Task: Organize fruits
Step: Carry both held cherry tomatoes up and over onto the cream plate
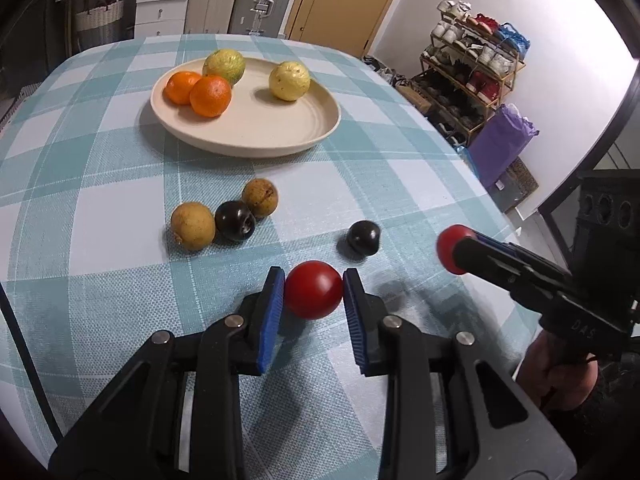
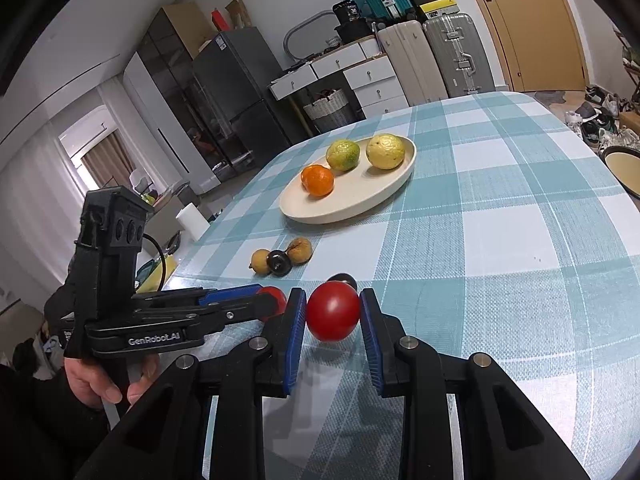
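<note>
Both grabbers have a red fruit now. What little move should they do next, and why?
Probably lift both a little and carry them toward the cream plate. The left gripper pinches one red fruit and the right gripper pinches the other red fruit, both low over the checked tablecloth. The plate already holds oranges and yellow-green fruit, with bare room near its front.
</note>
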`<state>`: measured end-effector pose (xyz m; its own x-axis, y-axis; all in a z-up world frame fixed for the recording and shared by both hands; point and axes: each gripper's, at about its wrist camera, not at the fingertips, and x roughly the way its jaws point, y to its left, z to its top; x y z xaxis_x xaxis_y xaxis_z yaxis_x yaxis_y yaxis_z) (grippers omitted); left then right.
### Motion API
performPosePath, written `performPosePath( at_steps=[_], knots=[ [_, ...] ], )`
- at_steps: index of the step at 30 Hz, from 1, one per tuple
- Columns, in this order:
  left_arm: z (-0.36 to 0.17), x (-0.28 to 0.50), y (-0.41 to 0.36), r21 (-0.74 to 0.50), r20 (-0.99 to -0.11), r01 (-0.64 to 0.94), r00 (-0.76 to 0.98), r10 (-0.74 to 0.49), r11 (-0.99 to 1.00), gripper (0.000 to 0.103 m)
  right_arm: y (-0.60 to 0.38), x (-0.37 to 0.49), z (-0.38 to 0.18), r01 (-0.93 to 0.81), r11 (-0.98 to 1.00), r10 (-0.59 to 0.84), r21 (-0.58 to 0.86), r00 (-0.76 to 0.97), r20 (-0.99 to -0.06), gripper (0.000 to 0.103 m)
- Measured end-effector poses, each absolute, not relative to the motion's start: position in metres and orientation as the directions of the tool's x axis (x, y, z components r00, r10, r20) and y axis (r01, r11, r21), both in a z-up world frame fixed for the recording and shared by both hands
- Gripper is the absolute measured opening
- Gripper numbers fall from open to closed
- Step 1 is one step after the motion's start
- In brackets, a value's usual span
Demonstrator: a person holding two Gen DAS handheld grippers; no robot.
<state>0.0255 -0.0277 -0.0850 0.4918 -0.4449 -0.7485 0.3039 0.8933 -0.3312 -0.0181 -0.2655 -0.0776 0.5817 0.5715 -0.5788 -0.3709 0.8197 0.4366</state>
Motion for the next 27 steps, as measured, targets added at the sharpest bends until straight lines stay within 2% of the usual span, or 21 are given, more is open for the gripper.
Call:
performPosePath(
  at_steps=[12, 27],
  knots=[
    [-0.047, 0.053, -0.01, -0.341, -0.695, 0.307, 0.554, -0.458, 0.889, 0.027, -0.256, 0.027, -0.055, -0.404, 0.804, 0.594, 0.437, 0.579, -0.558, 0.028],
    [-0.027, 0.162, -0.005, -0.334, -0.693, 0.279, 0.575, -0.435, 0.9, 0.027, -0.239, 0.127, -0.038, -0.419, 0.778, 0.628, 0.468, 0.539, -0.562, 0.028]
  ],
)
